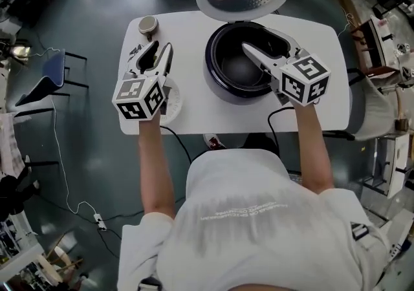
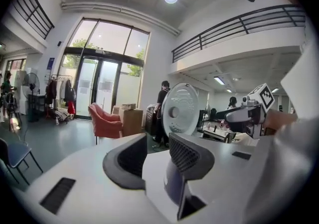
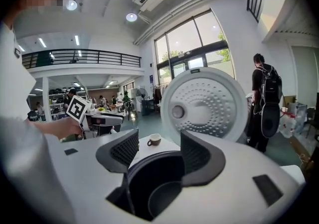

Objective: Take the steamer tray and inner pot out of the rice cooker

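Both my grippers were off the table, neither holding anything. My left gripper (image 1: 160,50) had its jaws apart with nothing between them; the left gripper view showed only air past the pads, then the raised lid (image 2: 180,108) further off. It hung above a white round tray (image 1: 173,101) lying flat near the front edge of the table (image 1: 194,31). That was probably the steamer tray, already out and parked clear of the cooker. I couldn't confirm it, since the gripper covered most of it.

My right gripper (image 1: 259,50) was also open and empty. It pointed a little downward over the rice cooker (image 1: 217,86), and the dark inner pot (image 1: 236,70) sat seated inside. In the right gripper view the pot's rim and hollow (image 3: 154,188) showed below the gap between the jaws, not touching either pad.

With the lid tilted fully back, the way down was free. A cup (image 1: 148,24) stood at the far left corner, well away.

My read was tray done, pot left. Next I'd need a jaw on either side of the pot wall. The smooth rim might slip.
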A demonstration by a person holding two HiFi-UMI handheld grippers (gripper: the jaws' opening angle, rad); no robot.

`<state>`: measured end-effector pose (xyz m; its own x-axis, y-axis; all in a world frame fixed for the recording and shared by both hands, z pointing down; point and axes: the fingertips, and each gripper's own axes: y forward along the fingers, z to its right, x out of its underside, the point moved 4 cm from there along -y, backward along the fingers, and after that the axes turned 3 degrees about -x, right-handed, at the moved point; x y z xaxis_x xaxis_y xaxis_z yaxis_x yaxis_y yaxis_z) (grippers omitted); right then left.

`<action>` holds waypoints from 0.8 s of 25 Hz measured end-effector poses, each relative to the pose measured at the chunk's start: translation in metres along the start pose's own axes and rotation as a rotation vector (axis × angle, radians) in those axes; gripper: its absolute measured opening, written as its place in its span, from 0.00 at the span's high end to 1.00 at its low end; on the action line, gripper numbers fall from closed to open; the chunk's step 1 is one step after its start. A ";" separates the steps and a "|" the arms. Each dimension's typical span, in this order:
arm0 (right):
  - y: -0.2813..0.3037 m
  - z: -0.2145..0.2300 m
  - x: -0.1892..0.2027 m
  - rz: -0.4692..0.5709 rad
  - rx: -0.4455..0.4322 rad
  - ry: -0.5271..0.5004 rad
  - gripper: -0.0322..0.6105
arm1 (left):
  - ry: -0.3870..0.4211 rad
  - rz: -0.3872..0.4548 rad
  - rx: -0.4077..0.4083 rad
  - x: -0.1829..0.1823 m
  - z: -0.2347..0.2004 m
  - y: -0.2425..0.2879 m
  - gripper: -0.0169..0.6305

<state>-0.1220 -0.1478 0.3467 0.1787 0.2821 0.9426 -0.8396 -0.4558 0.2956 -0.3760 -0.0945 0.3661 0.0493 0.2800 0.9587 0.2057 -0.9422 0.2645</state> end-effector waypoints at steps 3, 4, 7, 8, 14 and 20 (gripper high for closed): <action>-0.023 0.023 0.007 0.001 0.051 0.024 0.52 | 0.006 -0.015 0.052 0.000 0.025 0.021 0.74; -0.030 0.030 0.009 -0.001 0.064 0.031 0.52 | 0.006 -0.019 0.065 0.001 0.033 0.026 0.74; -0.049 0.047 0.019 -0.010 0.093 0.051 0.52 | 0.005 -0.034 0.098 0.004 0.057 0.041 0.74; -0.054 0.052 0.022 -0.015 0.101 0.058 0.52 | 0.006 -0.040 0.107 0.005 0.064 0.045 0.74; -0.074 0.080 0.035 -0.042 0.112 0.102 0.52 | -0.001 -0.093 0.131 0.011 0.096 0.069 0.74; -0.080 0.100 0.064 -0.114 0.074 0.170 0.52 | 0.007 -0.229 0.076 0.039 0.114 0.085 0.74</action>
<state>0.0083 -0.1774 0.3989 0.1761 0.4710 0.8644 -0.7779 -0.4716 0.4154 -0.2455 -0.1426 0.4137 -0.0137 0.4830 0.8755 0.2839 -0.8377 0.4666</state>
